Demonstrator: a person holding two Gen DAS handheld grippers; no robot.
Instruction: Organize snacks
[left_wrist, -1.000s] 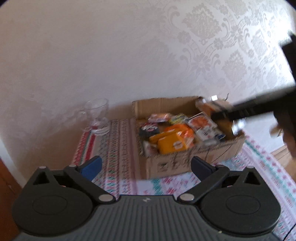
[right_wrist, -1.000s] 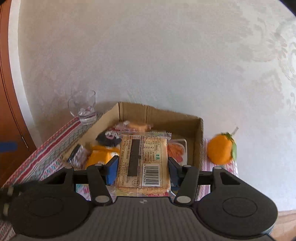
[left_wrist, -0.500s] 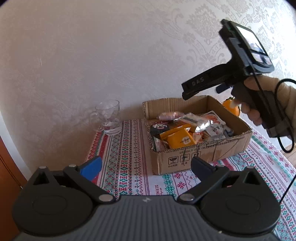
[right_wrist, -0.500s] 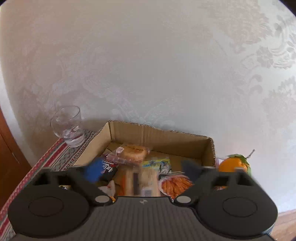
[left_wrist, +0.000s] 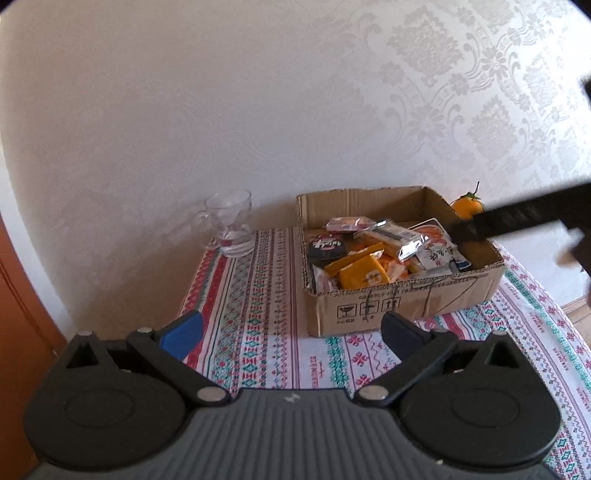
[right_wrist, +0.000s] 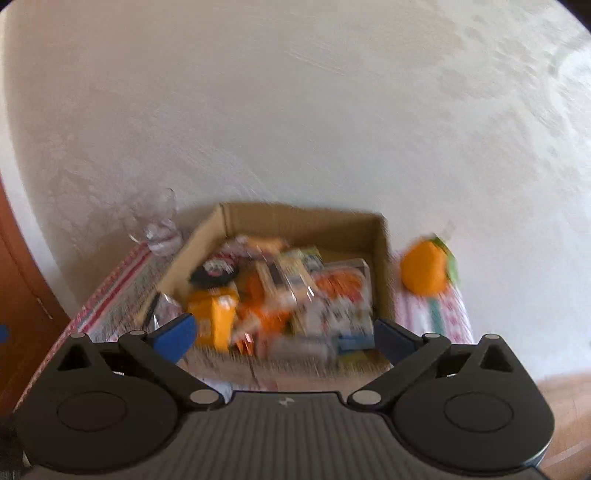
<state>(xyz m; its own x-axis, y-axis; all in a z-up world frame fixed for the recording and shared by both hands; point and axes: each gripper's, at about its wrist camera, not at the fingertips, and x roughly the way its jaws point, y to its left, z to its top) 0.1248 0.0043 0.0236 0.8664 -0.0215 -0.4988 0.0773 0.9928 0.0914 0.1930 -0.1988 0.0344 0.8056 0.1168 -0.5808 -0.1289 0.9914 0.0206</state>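
A cardboard box (left_wrist: 402, 308) full of snack packets stands on the patterned tablecloth; it also shows, blurred, in the right wrist view (right_wrist: 303, 221). A clear-wrapped biscuit packet (left_wrist: 393, 236) lies on top of the pile, beside a yellow packet (left_wrist: 364, 275) and a black packet (left_wrist: 327, 245). My left gripper (left_wrist: 291, 334) is open and empty, in front of the box. My right gripper (right_wrist: 282, 338) is open and empty, above the box's near edge; its body crosses the left wrist view at the right (left_wrist: 524, 218).
A glass mug (left_wrist: 231, 221) stands left of the box by the wall. An orange (right_wrist: 424, 269) with a leaf sits right of the box. The tablecloth (left_wrist: 258, 295) covers the table. A wooden door (left_wrist: 22, 332) is at the far left.
My right gripper opened and let the clear-wrapped biscuit packet drop into the box, then pulled back and up. The left gripper drew back a little and stayed open.
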